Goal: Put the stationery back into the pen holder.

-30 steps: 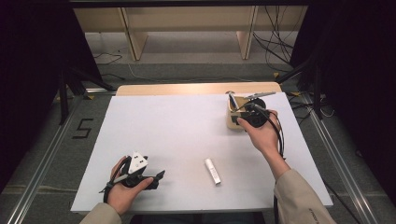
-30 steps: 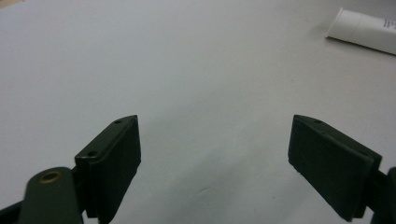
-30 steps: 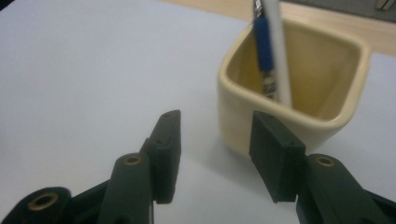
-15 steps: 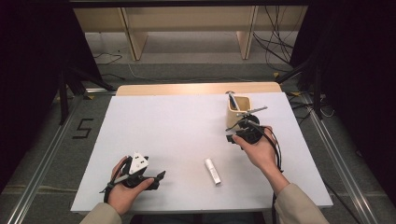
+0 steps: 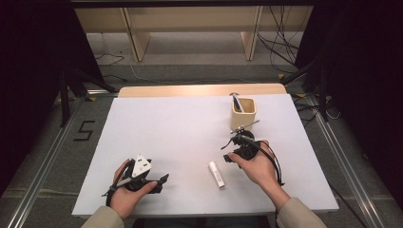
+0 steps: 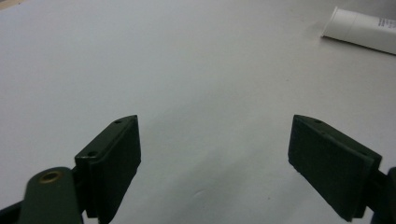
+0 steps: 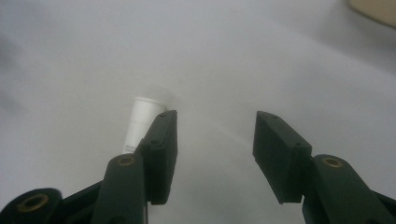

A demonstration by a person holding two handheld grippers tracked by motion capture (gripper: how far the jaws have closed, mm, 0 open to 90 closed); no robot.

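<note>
In the high view, the right gripper (image 5: 234, 144) has come away from the cup (image 5: 244, 111) in the upper right of the table (image 5: 180, 123) and now sits lower, right of the middle, just up and right of the white tube (image 5: 215, 174). A second ago it was up at the cup, where a dark tool (image 5: 235, 101) stands inside. The tube lies flat at the lower middle of the picture, apart from both grippers. The left gripper (image 5: 159, 179) rests at the lower left in the same spot as before, pointing toward the tube. In the left gripper view, its jaws stand wide apart with bare table between them, and one end of the tube (image 6: 362, 31) shows at the upper right, well apart from them. In the right gripper view, the jaws have just been opening and nothing is between them; the tube (image 7: 140, 122) peeks out left of middle, past the left jaw. The picture is blurry, so I cannot tell how near the jaw is to it. I think the cup trip is done and the tube is the next thing to grab. The right gripper may need to swing a little toward its left to get the tube between its jaws.
</note>
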